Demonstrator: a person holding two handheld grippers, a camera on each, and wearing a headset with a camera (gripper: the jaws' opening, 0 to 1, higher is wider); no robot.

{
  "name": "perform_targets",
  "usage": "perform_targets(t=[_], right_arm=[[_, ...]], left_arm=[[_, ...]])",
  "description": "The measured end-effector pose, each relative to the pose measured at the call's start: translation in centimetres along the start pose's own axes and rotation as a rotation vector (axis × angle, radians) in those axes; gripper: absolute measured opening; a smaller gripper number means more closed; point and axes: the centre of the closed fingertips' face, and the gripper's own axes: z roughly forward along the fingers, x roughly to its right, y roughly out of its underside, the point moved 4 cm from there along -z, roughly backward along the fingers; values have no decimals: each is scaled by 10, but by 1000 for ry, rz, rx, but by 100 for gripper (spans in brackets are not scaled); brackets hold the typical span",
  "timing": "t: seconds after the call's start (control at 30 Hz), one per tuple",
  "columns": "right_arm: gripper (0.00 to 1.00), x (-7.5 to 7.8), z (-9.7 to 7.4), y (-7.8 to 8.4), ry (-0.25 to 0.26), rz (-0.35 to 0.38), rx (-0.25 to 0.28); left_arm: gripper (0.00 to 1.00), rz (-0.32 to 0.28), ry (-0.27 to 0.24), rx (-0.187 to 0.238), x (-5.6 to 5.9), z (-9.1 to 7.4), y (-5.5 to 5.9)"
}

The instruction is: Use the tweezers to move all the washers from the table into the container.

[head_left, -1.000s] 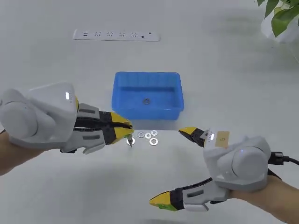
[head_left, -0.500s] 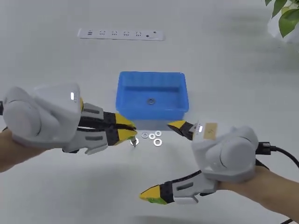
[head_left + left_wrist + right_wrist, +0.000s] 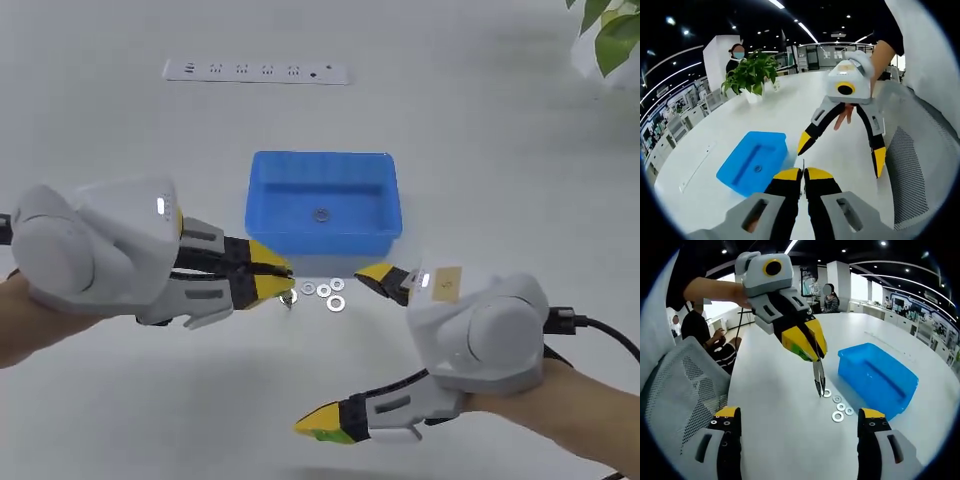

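Tweezers [image 3: 818, 372] still beside the end washer [image 3: 827, 393], left gripper [image 3: 284, 281] fingers clamped on them, right gripper [image 3: 330, 350] fingers apart, shifted nearer.

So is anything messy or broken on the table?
Nothing looks odd. The blue container sits level with one washer inside, the other washers lie flat in front of it, and the left claw holds the tweezers pointing at them.

Five washers [image 3: 335, 302] on table [image 3: 480, 150]; one washer [image 3: 320, 214] inside single blue container [image 3: 322, 240]; one tweezers [image 3: 818, 377]; one power strip [image 3: 256, 72]; one plant [image 3: 612, 40].
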Motion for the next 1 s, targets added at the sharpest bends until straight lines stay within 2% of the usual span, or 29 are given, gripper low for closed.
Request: perform_targets(t=[0.3,0.47,0.57,0.63,0.7,0.8,0.9,0.93,1.0], right_arm=[[97,-1,2,0,-5,10,3],[97,-3,5,-1,-12,11,3],[96,-3,5,0,-13,15,3],[96,-3,6,-1,-14,17,4],[96,-2,6,-1,-15,18,4],[96,1,10,-5,-22,6,4],[93,4,15,-9,-44,-15,4],[91,5,17,-12,-66,-31,10],[88,8,21,-14,-77,-48,-2]], left_arm=[[7,9,-3,4,-2,1,-3],[7,4,1,-19,-2,1,1],[7,-8,-1,-12,-3,1,1],[7,-27,-3,-11,-5,1,1],[7,-90,-1,-13,-8,1,2],[7,-100,-8,-20,-15,1,3],[7,-97,-1,-29,-17,2,3],[7,-90,10,-29,-16,3,3],[7,-89,19,-28,-15,4,2]])
